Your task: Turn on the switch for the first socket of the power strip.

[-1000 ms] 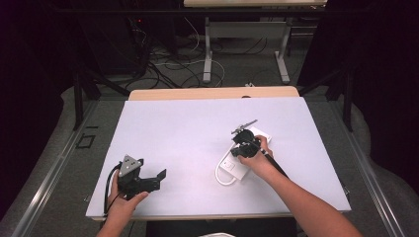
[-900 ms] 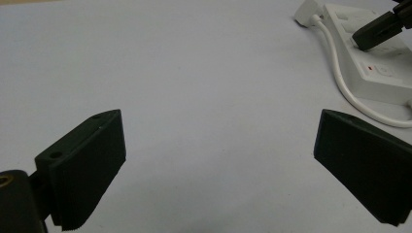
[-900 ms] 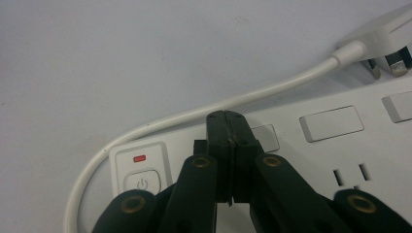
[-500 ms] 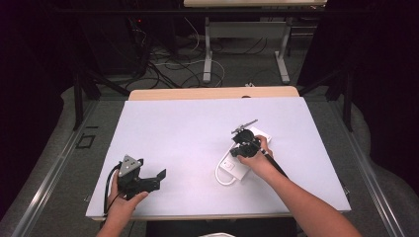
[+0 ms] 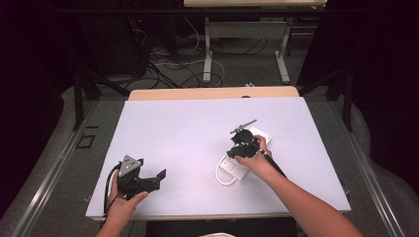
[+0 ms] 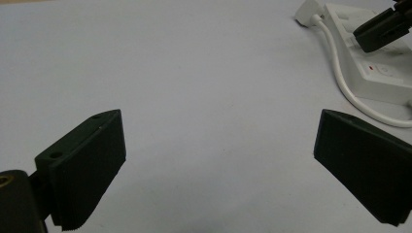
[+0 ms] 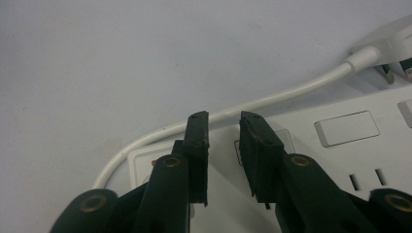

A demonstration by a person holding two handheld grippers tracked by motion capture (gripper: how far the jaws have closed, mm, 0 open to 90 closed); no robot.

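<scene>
**Right jaws nearly together over the power strip, left jaws wide apart**

You are holding the left gripper (image 5: 148, 178) low at the near left of the surface (image 5: 188, 128), and its jaws are standing wide apart with nothing between them. In the left gripper view, bare pale surface is lying between and beyond those jaws. Past the right-hand jaw, well ahead of it, the white power strip (image 6: 384, 63) is lying flat, and its white cable (image 6: 340, 73) is curving along the strip's near side toward the plug (image 6: 308, 9) at the far end. The dark tip of your other gripper is hanging over the strip's top face there.

You are holding the right gripper (image 7: 223, 145) right over the power strip (image 7: 340, 160), its jaws drawn close with only a narrow gap between them and nothing visibly clamped. Directly under and just ahead of the jaw tips, the strip's switch end is showing a small red mark beside the left-hand jaw. To the right of the jaws, socket openings are running along the strip. Just beyond the jaw tips, the cable (image 7: 272, 99) is sweeping from lower left up to the plug (image 7: 384, 48) at the far right.

From the high view, your right hand (image 5: 254, 160) is resting above the strip (image 5: 237, 168), well apart from the left gripper.
</scene>
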